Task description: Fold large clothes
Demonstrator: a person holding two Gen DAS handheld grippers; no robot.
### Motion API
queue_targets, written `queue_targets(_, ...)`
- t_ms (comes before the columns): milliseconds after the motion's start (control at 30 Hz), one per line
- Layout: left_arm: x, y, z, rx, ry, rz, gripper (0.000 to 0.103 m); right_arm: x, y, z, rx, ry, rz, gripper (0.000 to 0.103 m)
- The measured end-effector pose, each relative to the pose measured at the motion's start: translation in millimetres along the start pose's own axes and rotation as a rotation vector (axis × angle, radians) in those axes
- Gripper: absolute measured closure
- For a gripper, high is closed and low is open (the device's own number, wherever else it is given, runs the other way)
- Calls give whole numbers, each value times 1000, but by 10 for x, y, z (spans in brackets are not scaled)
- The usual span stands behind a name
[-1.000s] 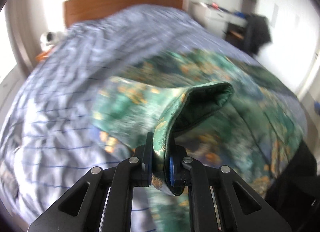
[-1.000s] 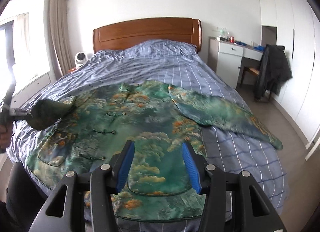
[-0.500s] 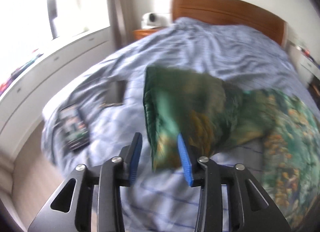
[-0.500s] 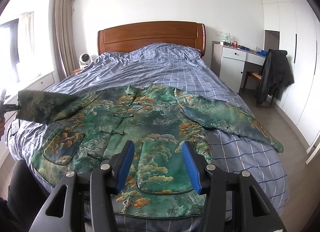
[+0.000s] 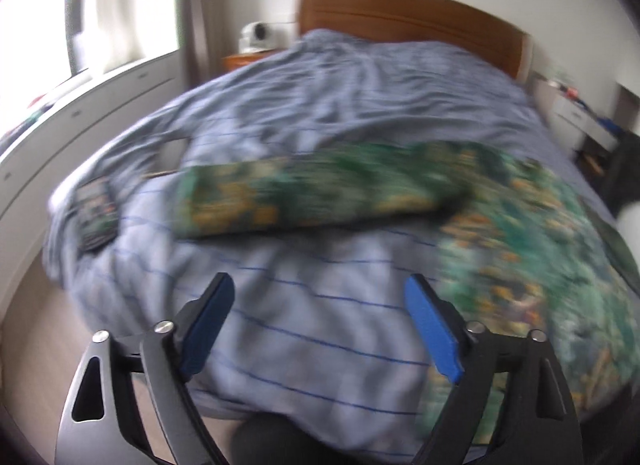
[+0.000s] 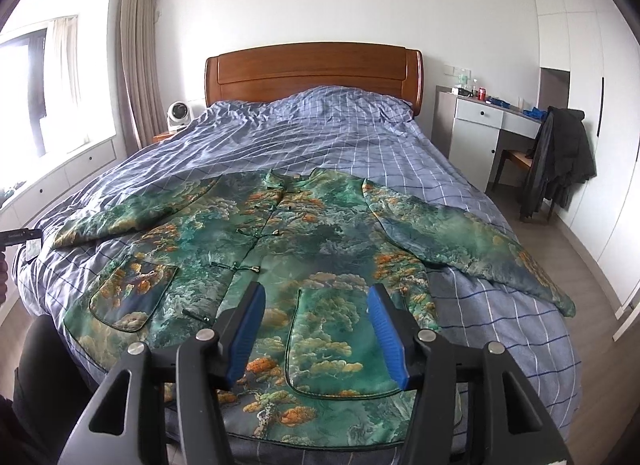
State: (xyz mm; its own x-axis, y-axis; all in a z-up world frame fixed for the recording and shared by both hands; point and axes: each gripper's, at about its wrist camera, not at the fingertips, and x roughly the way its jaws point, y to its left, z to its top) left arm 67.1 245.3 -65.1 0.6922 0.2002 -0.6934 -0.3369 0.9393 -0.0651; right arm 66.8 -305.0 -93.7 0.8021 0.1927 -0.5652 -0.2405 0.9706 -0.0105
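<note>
A green jacket with orange and teal print lies face up on the bed, buttons down the middle, both sleeves spread out. Its left sleeve lies flat on the blue checked duvet; the same sleeve shows in the right wrist view. My left gripper is open and empty, held above the duvet just short of that sleeve. My right gripper is open and empty above the jacket's lower hem, over a patch pocket. The right sleeve slants toward the bed's right edge.
The wooden headboard stands at the far end. A dark flat object lies on the duvet's left corner. A white desk and a chair with a black coat stand to the right. Window drawers run along the left.
My left gripper opened and let go of the left sleeve, which now lies stretched out flat on the duvet. The left gripper drew back. The right gripper stayed open over the hem.
</note>
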Motion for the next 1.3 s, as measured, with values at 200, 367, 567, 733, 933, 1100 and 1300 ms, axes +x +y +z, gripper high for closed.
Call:
queue_targets(200,-161,-749,60,61,-39,-162,5,-107,-33,32,10,-35,-47,30)
queue_targets(367,-342,-1032,78,42,-83,-218,3,-107,-131,-4,39,-23,-78,30)
queue_targets(567,-452,-1177,-39,27,-127,-254,3,-118,-197,-9,64,-31,-90,27)
queue_targets(733,-472,-1295,-144,49,-112,-238,3,-112,-200,-8,69,-28,-92,26)
queue_targets(933,-449,-1402,-230,126,-81,-213,1,-102,-165,-13,57,-15,-91,26)
queue_targets(1100,-393,-1439,-303,158,-40,-216,1,-95,-150,-4,60,-11,-95,25)
queue_targets(1300,-420,-1441,-357,139,-31,-249,1,-81,-150,17,61,-7,-98,25)
